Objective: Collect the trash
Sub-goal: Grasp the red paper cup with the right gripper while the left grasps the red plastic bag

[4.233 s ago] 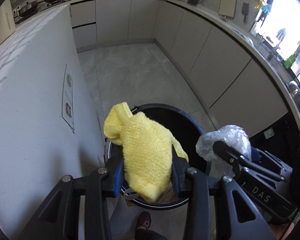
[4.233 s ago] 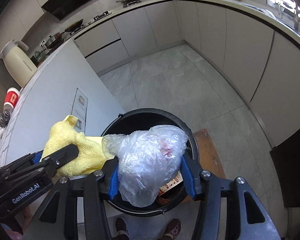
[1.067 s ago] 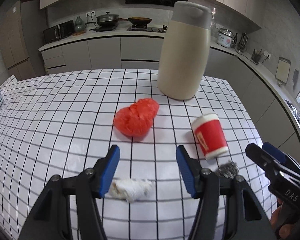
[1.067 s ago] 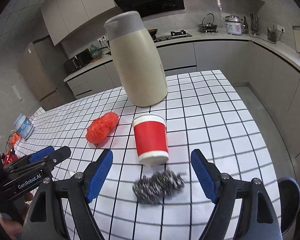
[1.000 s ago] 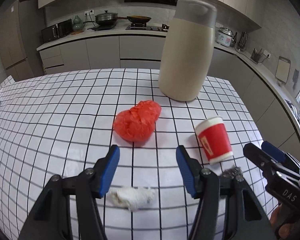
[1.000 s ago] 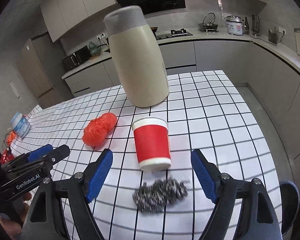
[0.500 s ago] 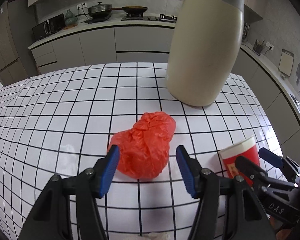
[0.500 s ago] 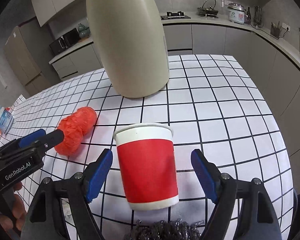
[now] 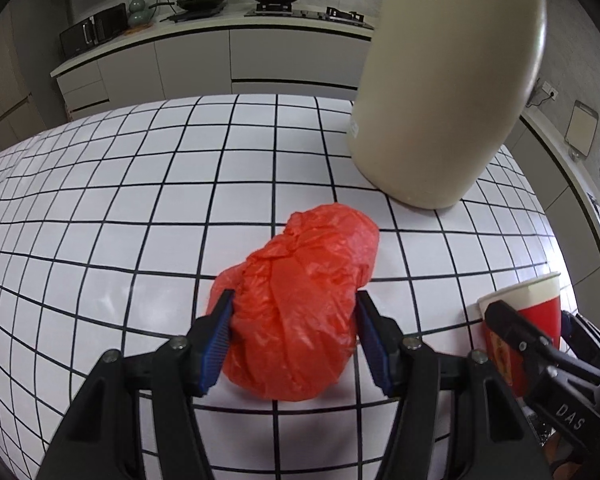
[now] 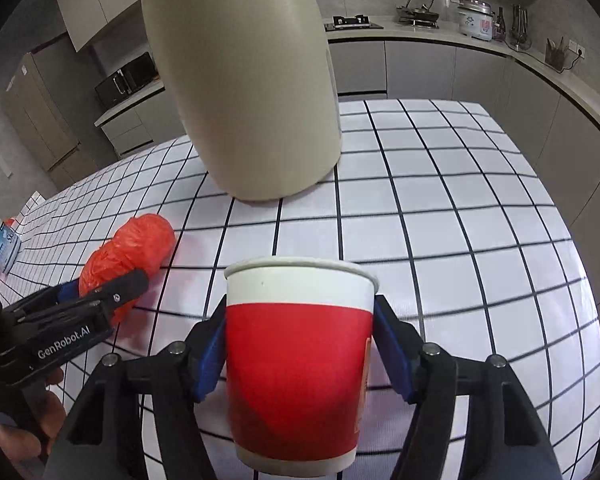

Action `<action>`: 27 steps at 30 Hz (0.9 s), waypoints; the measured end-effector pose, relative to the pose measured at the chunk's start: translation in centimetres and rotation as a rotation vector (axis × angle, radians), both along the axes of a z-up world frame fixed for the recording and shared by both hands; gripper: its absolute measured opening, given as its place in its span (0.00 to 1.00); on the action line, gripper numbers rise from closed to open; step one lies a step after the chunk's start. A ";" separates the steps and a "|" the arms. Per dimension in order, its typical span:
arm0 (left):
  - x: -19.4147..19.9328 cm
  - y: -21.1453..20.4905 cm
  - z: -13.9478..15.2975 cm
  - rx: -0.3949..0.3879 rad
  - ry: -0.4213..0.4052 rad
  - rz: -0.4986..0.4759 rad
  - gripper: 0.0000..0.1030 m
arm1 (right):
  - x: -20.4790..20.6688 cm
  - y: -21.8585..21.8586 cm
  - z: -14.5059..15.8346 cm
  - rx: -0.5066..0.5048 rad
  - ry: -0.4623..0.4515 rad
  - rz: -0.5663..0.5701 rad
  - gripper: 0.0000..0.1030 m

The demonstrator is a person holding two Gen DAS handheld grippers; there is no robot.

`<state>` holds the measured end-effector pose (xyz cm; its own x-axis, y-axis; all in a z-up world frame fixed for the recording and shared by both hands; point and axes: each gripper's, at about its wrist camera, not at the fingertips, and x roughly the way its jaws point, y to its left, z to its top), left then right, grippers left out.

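A crumpled red plastic bag point(image 9: 300, 300) lies on the checked table point(image 9: 100, 200). My left gripper point(image 9: 296, 336) straddles it, and its blue pads just meet the bag's sides without squeezing. An upturned red paper cup point(image 10: 296, 360) with a white rim stands between the fingers of my right gripper point(image 10: 300, 344). Those jaws are closing, and both pads lie against the cup's sides. In the right wrist view the bag point(image 10: 140, 240) and the left gripper point(image 10: 104, 284) sit at the left. The cup point(image 9: 536, 296) shows at the right edge of the left wrist view.
A tall beige thermos jug point(image 9: 448, 100) stands just behind the bag and the cup, and it fills the top of the right wrist view point(image 10: 244, 80). A small blue and white container point(image 10: 4, 244) sits at the far left. The table's right edge point(image 10: 580, 280) drops to the kitchen floor.
Both grippers have come forward and down. The bag now sits between the left fingers. The right jaws have narrowed onto the cup. The steel wool and white wad have left view.
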<state>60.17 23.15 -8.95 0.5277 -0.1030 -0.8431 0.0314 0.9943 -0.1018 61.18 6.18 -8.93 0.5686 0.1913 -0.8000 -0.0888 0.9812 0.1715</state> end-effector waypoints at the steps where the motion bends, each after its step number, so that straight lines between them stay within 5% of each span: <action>1: 0.0 0.1 -0.1 -0.006 0.000 0.002 0.58 | 0.3 0.0 0.1 0.006 -0.004 0.003 0.63; 8: -0.5 1.0 -0.3 -0.055 0.000 0.021 0.36 | 0.6 0.3 0.3 0.024 -0.019 0.013 0.60; 27: -9.2 1.0 5.3 -0.079 -0.118 0.026 0.33 | -7.2 -1.8 5.4 0.082 -0.133 0.017 0.60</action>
<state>50.99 24.12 -3.66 0.6258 -0.1513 -0.7652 0.0221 0.9841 -0.1765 54.02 4.34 -3.51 0.6650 0.2634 -0.6988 -0.1324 0.9625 0.2367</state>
